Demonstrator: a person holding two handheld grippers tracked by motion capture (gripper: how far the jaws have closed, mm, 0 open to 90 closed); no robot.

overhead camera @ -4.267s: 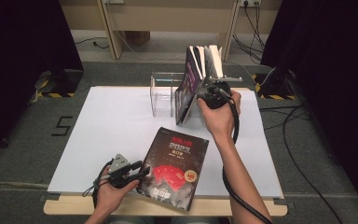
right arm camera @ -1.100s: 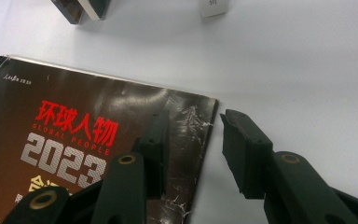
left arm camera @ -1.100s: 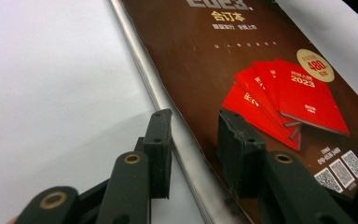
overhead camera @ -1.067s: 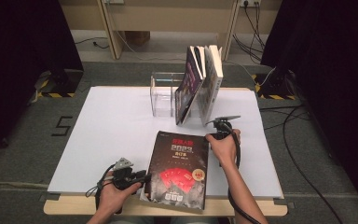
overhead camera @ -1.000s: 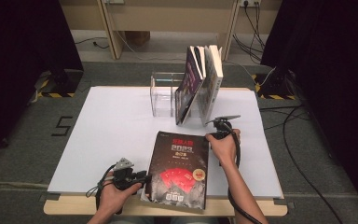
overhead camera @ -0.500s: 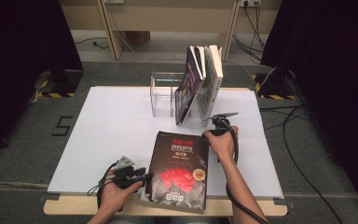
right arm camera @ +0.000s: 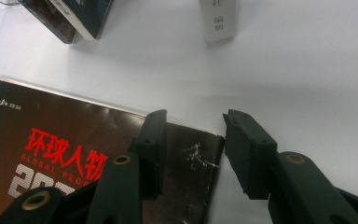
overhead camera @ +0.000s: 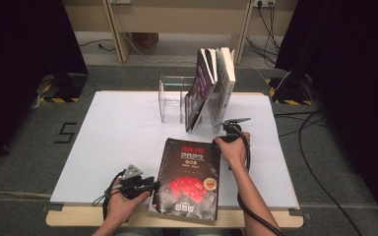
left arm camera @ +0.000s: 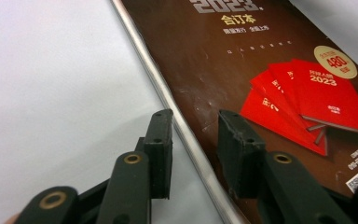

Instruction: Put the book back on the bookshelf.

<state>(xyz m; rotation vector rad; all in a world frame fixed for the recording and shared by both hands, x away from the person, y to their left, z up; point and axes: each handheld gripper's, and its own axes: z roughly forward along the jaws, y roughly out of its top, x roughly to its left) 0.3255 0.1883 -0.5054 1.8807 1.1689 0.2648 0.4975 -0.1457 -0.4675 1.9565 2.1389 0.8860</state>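
Currently the dark book lies flat on the white table, near edge, in front of the clear stand with upright books. My left gripper straddles the book's left edge, spine between the jaws; they've just been closing, pads not pressing yet. My right gripper sits at the book's far right corner, corner between its jaws, which have just been opening, spread, nothing pinched.

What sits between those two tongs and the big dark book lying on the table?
Nothing visible. The left tongs straddle the dark book's left edge, and the right tongs straddle its far right corner, jaws open.
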